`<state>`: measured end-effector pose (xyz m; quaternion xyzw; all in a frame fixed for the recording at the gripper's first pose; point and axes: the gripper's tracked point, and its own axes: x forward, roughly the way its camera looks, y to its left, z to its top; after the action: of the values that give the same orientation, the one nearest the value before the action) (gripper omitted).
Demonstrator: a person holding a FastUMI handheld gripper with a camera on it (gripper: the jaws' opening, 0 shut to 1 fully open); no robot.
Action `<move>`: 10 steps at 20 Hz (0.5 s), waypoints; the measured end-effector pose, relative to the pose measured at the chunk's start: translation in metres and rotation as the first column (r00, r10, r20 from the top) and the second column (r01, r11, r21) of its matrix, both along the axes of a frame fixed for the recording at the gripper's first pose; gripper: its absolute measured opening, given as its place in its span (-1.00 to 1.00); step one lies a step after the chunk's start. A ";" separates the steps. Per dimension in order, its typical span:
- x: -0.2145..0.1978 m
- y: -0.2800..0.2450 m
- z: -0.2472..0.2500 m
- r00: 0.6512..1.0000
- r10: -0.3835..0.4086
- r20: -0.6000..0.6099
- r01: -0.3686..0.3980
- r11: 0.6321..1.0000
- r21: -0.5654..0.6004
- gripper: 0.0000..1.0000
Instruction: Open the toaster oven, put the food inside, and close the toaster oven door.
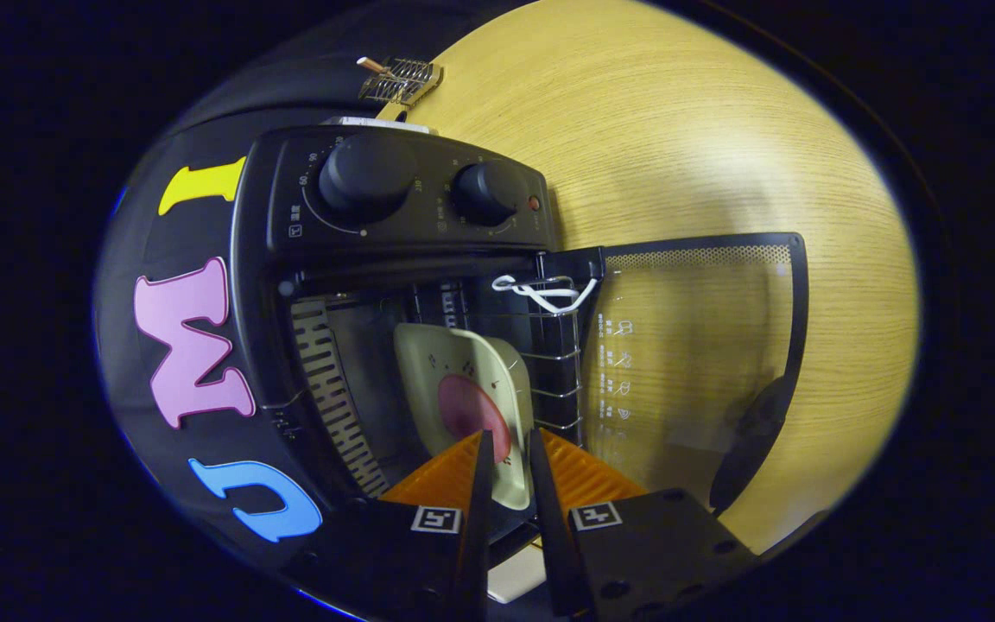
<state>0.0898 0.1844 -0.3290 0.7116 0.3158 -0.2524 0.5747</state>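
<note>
Gripper view. Toaster oven at centre frame, door swung open toward the right over the wooden table. Dial scales and door icons printed white, too small to read. Pale plate with a reddish round of food sits inside the cavity, rim pinched between the fingers, which are close together. Wire rack beside plate; bare table at upper right.
</note>
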 end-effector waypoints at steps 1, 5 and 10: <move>-0.002 0.001 0.004 1.000 0.023 0.015 -0.023 1.000 -0.002 -0.30; -0.020 0.005 0.022 0.965 0.238 0.113 -0.223 0.966 -0.130 0.55; -0.063 -0.012 0.036 0.860 0.497 0.115 -0.432 0.829 -0.354 0.97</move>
<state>0.0265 0.1728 -0.2929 0.5331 0.3755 -0.0779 0.7541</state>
